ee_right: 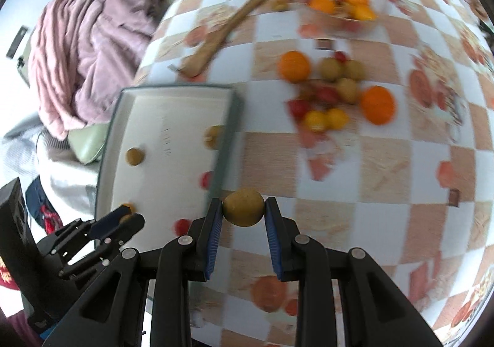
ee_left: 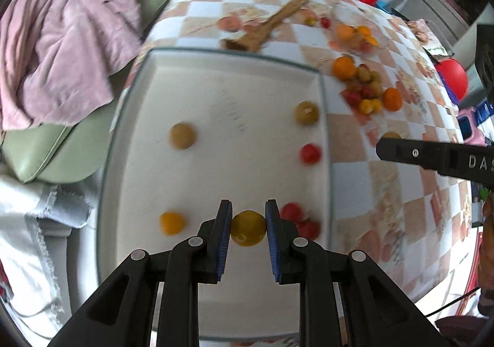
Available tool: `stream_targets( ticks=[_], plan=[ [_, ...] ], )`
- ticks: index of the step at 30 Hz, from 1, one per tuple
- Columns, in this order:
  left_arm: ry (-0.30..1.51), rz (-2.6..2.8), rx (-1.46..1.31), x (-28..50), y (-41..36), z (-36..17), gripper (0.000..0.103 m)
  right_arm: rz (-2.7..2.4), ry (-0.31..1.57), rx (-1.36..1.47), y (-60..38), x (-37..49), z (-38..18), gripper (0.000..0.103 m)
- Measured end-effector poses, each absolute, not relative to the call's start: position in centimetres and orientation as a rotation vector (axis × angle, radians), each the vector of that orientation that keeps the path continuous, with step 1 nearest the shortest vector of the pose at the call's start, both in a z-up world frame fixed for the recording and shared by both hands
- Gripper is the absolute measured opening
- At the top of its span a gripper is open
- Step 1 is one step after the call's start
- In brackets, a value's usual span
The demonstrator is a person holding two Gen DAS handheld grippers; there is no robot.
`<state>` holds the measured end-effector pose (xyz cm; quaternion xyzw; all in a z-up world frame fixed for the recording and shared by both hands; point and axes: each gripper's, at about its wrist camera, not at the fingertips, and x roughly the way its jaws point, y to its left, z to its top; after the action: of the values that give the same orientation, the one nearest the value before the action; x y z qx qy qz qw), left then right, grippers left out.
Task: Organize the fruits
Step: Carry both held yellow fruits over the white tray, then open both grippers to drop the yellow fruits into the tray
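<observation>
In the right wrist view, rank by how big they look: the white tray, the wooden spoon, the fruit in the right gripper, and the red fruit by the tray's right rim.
1. White tray
2. Wooden spoon
3. Fruit in the right gripper; nearness to the camera enlarges it
4. Red fruit, partly hidden by the rim

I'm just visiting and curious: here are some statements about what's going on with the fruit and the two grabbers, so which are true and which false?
1. The left gripper holds a yellow fruit over the white tray. True.
2. The right gripper is empty. False: it clamps a brownish-green fruit.
3. The tray has no fruit in it. False: several lie spread out inside, such as a red one.
4. A pile of fruit still sits on the checkered tablecloth. True.
5. A wooden spoon lies on the tablecloth. True.
</observation>
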<state>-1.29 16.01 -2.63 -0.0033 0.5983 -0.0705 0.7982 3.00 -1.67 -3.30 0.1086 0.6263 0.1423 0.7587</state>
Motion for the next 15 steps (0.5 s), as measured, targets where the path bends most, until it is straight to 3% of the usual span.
stream_targets(
  ticks=[15],
  plan=[
    [1.341, -0.045, -0.041, -3.2, 21.5, -5.2, 0.023, 0.398, 1.43, 0.099, 6.1, 4.0, -5.5, 0.031]
  ],
)
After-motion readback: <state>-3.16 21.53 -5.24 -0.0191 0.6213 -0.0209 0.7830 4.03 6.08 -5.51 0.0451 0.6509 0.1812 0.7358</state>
